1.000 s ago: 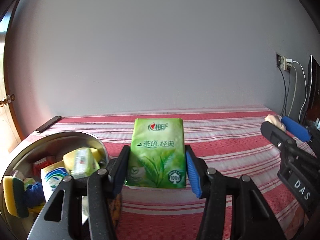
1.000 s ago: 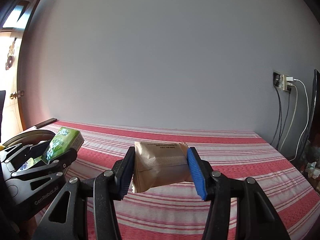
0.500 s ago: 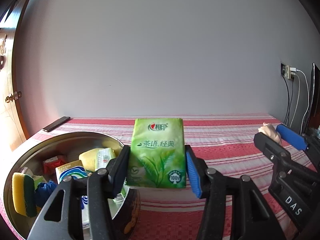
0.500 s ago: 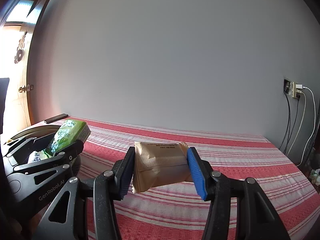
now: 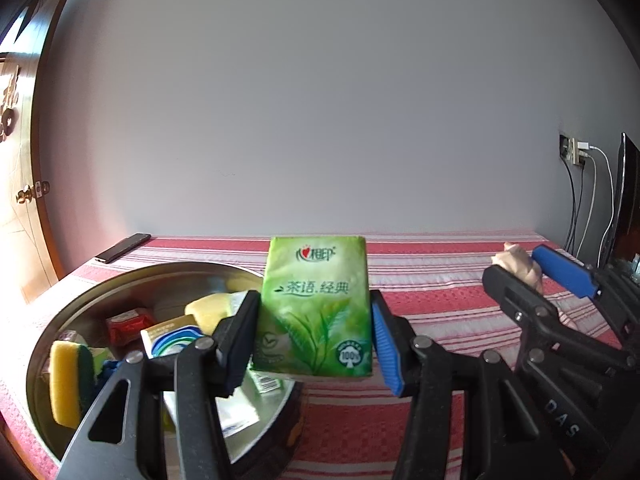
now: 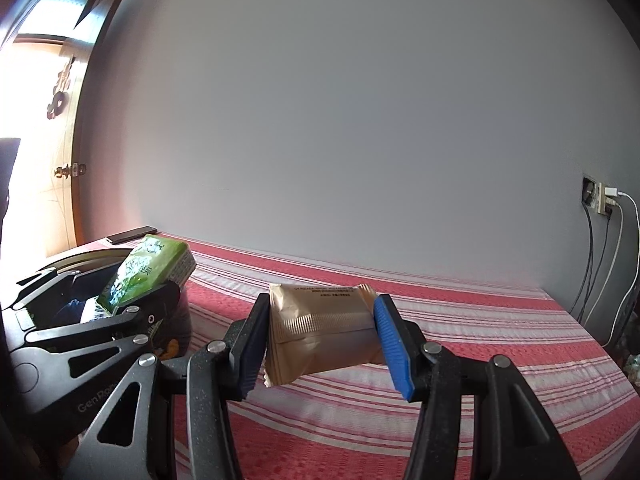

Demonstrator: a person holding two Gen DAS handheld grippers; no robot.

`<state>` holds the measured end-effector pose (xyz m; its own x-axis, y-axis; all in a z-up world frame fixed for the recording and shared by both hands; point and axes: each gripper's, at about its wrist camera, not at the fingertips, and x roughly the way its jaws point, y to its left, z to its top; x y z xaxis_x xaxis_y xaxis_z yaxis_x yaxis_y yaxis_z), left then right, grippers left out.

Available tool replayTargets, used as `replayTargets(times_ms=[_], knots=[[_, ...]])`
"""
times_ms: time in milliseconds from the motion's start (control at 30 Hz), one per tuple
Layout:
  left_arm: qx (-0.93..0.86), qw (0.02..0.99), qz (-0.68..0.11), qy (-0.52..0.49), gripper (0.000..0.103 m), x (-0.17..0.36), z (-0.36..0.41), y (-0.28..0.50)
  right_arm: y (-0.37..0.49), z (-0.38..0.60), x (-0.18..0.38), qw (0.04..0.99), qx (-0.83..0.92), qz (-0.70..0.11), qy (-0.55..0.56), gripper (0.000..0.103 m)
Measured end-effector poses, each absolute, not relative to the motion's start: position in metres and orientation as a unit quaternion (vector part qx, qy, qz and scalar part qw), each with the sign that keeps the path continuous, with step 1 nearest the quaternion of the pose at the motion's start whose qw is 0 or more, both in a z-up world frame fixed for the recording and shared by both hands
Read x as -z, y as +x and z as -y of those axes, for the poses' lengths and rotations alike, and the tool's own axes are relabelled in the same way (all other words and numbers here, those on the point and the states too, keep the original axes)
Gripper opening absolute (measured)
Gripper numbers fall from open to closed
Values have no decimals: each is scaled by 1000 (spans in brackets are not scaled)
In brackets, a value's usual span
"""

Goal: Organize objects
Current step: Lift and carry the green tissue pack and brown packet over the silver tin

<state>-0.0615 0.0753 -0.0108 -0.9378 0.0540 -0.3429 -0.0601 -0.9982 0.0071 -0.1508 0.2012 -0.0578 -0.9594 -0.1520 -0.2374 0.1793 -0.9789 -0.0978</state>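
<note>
My left gripper (image 5: 314, 340) is shut on a green tissue pack (image 5: 316, 304) and holds it above the right rim of a round metal bowl (image 5: 120, 280). The pack also shows in the right wrist view (image 6: 148, 272), held by the left gripper (image 6: 140, 296). My right gripper (image 6: 320, 344) is shut on a tan snack packet (image 6: 324, 336), held above the red striped tablecloth (image 6: 440, 360). The right gripper shows at the right in the left wrist view (image 5: 532, 276), with the packet's end (image 5: 516, 260) between its fingers.
The bowl holds a yellow-green sponge (image 5: 70, 380), a red packet (image 5: 128, 322), a blue-white pack (image 5: 172, 336) and other small items. A dark phone (image 5: 122, 247) lies at the table's far left. A wall socket with cables (image 6: 604, 200) is at the right.
Both grippers have moved left with their loads. The bowl has come further into the left wrist view and the tissue pack now hangs over its rim.
</note>
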Motion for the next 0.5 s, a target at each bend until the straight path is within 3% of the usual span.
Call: replayTargets(times_ms=[500], knots=[[-989, 9, 1, -147, 53, -18, -36, -32, -143, -177, 35, 127, 986, -62, 88, 55]])
